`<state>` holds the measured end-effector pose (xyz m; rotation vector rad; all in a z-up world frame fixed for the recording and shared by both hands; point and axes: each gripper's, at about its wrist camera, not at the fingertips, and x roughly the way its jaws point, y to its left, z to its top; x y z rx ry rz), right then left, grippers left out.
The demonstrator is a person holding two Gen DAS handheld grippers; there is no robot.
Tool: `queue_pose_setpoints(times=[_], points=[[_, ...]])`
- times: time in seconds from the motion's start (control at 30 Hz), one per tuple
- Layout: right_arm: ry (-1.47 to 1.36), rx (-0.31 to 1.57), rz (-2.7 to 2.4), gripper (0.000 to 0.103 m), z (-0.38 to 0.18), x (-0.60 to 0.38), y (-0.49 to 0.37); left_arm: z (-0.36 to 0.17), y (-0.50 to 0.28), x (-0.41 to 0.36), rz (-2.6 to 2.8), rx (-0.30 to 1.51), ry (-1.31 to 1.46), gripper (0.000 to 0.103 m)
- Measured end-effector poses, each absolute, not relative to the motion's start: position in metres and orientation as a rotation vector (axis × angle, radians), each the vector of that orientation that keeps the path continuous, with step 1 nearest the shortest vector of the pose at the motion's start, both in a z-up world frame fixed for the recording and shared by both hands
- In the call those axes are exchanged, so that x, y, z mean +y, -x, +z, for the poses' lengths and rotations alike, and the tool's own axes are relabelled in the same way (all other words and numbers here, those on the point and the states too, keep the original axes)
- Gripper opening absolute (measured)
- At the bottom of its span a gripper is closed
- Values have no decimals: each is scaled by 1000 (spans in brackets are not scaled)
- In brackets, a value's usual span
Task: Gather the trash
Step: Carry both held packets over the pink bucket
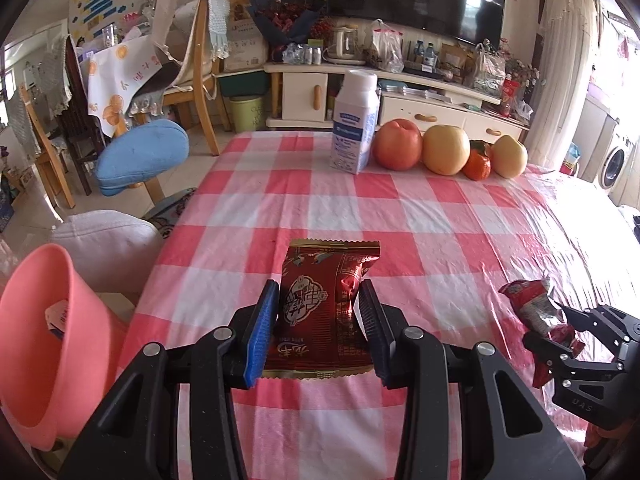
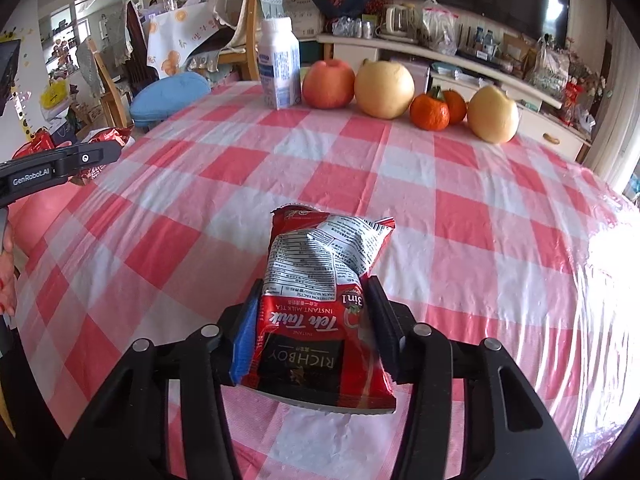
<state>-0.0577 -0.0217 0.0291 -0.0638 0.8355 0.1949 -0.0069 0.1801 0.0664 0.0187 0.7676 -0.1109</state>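
Both grippers are over the surface point(image 1: 440, 216) with its pink-and-white checked cloth, each with a piece of trash in its fingers. The left gripper point(image 1: 318, 320) has its fingers closed on a dark red foil snack wrapper point(image 1: 324, 300), which stands upright between the blue pad and the black one, its crimped top edge pointing away toward the far end. The right gripper point(image 2: 312, 328) has its fingers pressed against the sides of a red and white Teh Tarik milk tea packet point(image 2: 320, 300), crumpled at its open top, the printed back panel facing up. From the left wrist view the right gripper and its packet sit off at the right edge, well apart from the left one. A pink plastic bin point(image 1: 52, 340) stands beside the surface on the left, below its edge, with some paper scrap inside. At the far end a white milk carton point(image 1: 354, 124), a red apple point(image 1: 398, 144), two yellow pears point(image 1: 446, 150) and two tangerines point(image 1: 477, 164) stand in a row, close together.
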Motion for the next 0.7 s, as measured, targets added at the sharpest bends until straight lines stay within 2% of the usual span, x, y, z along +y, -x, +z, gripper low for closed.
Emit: queue_pose_setpoints(times=[0.7], points=[[102,802,218,51,51,16,65,94,16,212,-7,683,-27,43]])
